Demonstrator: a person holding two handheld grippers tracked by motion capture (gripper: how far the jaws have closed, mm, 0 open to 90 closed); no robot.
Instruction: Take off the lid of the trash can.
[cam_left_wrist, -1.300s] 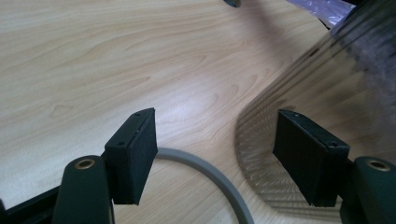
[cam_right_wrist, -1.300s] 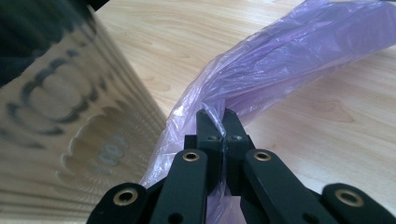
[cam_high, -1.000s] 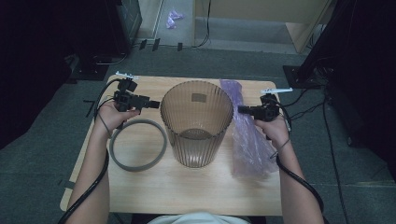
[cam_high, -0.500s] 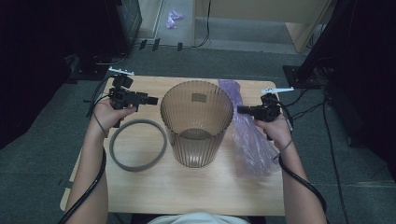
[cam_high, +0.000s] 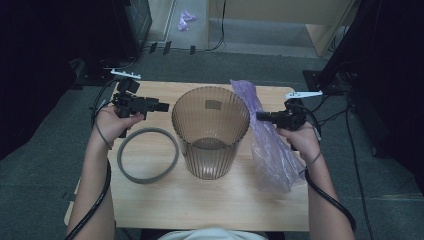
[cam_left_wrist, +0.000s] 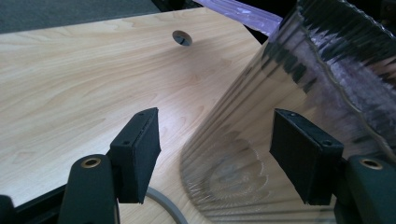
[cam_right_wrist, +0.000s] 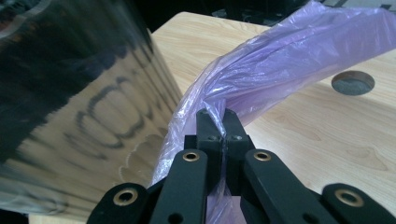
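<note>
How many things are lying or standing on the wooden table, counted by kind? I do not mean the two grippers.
Ribbed transparent bin: 1
Grey ring: 1
Purple plastic bag: 1
Total: 3
The right gripper has its jaws shut on the purple plastic bag.

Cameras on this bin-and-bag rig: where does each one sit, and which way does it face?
High view: above the person's side, looking forward and down at the table; both forearms, left gripper, right gripper.
Left gripper view: rides that gripper, looks between its open jaws at the ribbed bin and grey ring.
Right gripper view: rides that gripper, looks along jaws shut on the purple bag.
Shared: both gripper views show the bin, the bag and the table.
</note>
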